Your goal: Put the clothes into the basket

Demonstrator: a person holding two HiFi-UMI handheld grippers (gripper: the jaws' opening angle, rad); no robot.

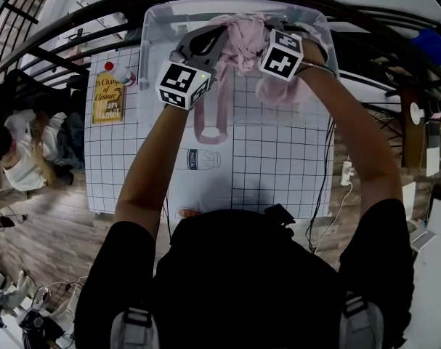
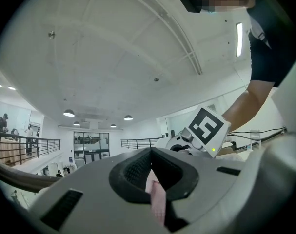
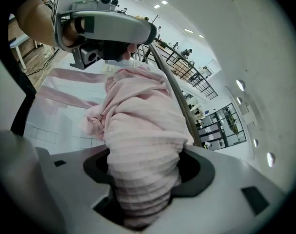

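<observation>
Clothes in sight come to 1 pink garment (image 1: 243,41), and it is not in the basket yet, so the task looks a little past halfway for this piece.

A white grid mat (image 1: 278,166) covers the table. The clear plastic basket (image 1: 149,57) stands at its far edge, and as far as its see-through walls show, nothing else lies in it.

Most of the garment is bunched up and held in the air over the basket's open top, between the 2 grippers. A long loop of it trails toward the near side. Through the clear wall I cannot tell whether that loop hangs inside the basket or drapes over its near rim onto the mat.

The right gripper (image 3: 144,179) is clamped on a thick, ribbed wad of the fabric that fills its jaws. The left gripper (image 2: 154,182) is pinched tight on only a thin fold of the same cloth.

What is left, by my reading: lower the bundle, get the trailing loop inside, and let go with both grippers.

A yellow book (image 1: 107,98) and a small red-capped bottle (image 1: 122,74) lie at the mat's far left corner, just beside the basket and clear of the work.
</observation>
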